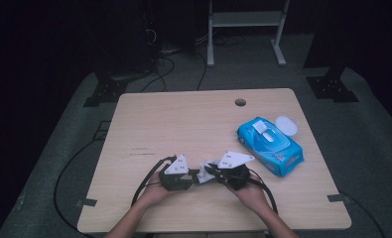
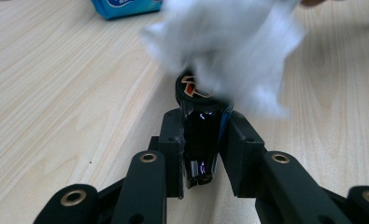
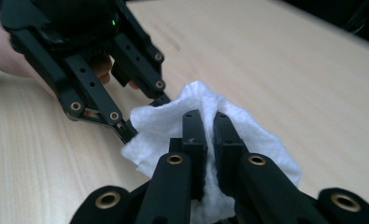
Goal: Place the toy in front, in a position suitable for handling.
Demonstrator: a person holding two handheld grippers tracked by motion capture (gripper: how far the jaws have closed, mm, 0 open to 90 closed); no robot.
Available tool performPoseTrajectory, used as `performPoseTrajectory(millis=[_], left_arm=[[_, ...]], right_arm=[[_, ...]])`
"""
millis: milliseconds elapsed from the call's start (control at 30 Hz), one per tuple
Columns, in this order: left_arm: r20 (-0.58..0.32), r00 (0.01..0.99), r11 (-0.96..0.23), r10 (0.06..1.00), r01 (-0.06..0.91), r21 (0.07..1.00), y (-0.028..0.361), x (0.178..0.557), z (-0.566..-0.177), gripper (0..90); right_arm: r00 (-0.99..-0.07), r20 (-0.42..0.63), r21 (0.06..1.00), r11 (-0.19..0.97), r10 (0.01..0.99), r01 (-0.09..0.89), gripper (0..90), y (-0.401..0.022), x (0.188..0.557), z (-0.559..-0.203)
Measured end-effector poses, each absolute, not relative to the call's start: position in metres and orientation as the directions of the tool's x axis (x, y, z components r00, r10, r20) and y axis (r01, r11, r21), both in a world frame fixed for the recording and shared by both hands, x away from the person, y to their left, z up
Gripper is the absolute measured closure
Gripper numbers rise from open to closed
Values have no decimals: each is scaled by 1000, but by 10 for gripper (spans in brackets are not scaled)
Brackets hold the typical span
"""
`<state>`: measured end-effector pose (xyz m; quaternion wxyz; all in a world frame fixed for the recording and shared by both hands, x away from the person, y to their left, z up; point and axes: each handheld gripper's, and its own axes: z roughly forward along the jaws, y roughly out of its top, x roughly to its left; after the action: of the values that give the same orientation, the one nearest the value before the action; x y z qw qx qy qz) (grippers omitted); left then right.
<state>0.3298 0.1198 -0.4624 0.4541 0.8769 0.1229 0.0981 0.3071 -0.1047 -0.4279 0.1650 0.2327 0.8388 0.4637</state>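
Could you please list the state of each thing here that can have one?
Left gripper: shut on a small black object.
Right gripper: shut on a white wipe, crumpled.
Wipe: pressed against the black object's top.
Wipes pack: lying flat, flap open.
Table: bare wood apart from the pack.

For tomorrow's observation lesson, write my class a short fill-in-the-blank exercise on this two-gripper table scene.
1. The right gripper is shut on a white ____.
2. The left gripper is shut on a small ____ object with a round cap.
3. The blue wipes pack lies on the wooden ____.

Missing words: wipe; black; table
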Motion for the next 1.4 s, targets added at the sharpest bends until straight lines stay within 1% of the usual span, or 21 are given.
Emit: performPoseTrajectory(millis=[67,133,167,200,300,333,367,467,533,600,667,700,800,833,933,1000,1133,1233,1300,1367,1400], left_arm=[[49,949,-550,311,137,824,122,330,-463,709],[50,949,-547,311,135,826,122,329,-463,710],[57,950,-551,308,129,825,122,329,-463,711],[56,949,-550,309,130,825,122,329,-463,711],[50,950,-548,308,134,826,121,329,-463,710],[56,950,-550,307,129,825,121,328,-463,710],[60,949,-554,310,130,822,121,327,-463,710],[50,948,-543,314,136,828,122,326,-464,711],[42,948,-537,316,143,831,123,327,-464,711],[40,948,-539,315,144,830,123,328,-464,711],[31,948,-534,318,152,832,123,328,-464,711],[29,948,-532,318,153,833,123,328,-464,711],[37,950,-537,312,144,831,122,329,-464,711],[34,949,-538,313,147,830,122,329,-464,711],[43,949,-546,313,142,826,123,328,-463,711],[46,949,-549,313,141,824,123,328,-463,711],[44,949,-550,313,143,823,123,328,-463,711],[41,951,-549,308,142,824,122,329,-463,711],[42,951,-552,305,141,822,122,329,-462,711],[41,951,-551,307,143,822,122,329,-462,711],[36,951,-550,308,147,822,123,329,-462,711]], right_arm=[[-842,-51,849,467,537,247,852,-101,312,-430],[-833,-21,843,457,553,282,852,-106,316,-427],[-805,-48,827,475,592,301,854,-116,319,-426],[-805,-48,827,475,592,301,854,-116,319,-426],[-781,23,831,423,624,362,855,-126,323,-426],[-787,16,833,428,616,352,855,-123,321,-426],[-800,39,834,421,598,355,855,-118,319,-427],[-836,44,843,429,548,325,854,-97,312,-428],[-841,28,843,439,540,311,854,-93,312,-428],[-833,15,836,450,554,314,854,-98,314,-426],[-791,-39,825,467,610,319,855,-110,317,-425],[-771,-20,825,446,637,347,855,-120,321,-424],[-774,2,829,432,633,355,855,-117,321,-426],[-792,30,835,420,609,355,853,-112,319,-427],[-828,23,842,436,560,319,848,-94,314,-428],[-835,12,838,450,550,308,849,-93,314,-427],[-783,-36,827,459,621,326,850,-117,320,-425],[-739,-20,827,426,673,366,850,-135,323,-424],[-743,-12,831,419,669,365,850,-132,321,-425],[-779,30,836,412,626,362,848,-122,319,-427],[-793,18,837,425,609,345,847,-115,317,-428]])
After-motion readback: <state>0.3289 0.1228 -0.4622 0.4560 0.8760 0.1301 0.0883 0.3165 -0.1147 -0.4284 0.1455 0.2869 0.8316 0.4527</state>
